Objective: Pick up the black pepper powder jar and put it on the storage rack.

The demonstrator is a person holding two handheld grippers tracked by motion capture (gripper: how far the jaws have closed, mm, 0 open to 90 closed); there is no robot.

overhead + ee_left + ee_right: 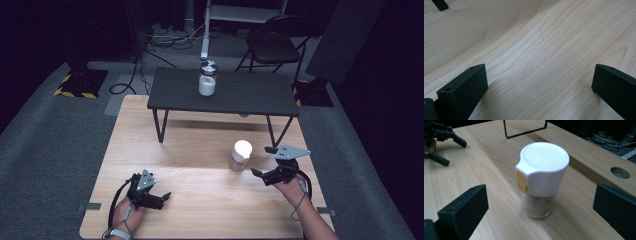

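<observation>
A glass shaker (241, 155) with a white cap was seen upright, right of centre in the high view, lid closed, yellow tab (521, 181) facing front-left.

Both grippers, left (161, 196) and right (263, 162), are black with grey three-cornered top plates and trailing black cables; screw holes dot the jaws; a watch bands the left wrist.
</observation>
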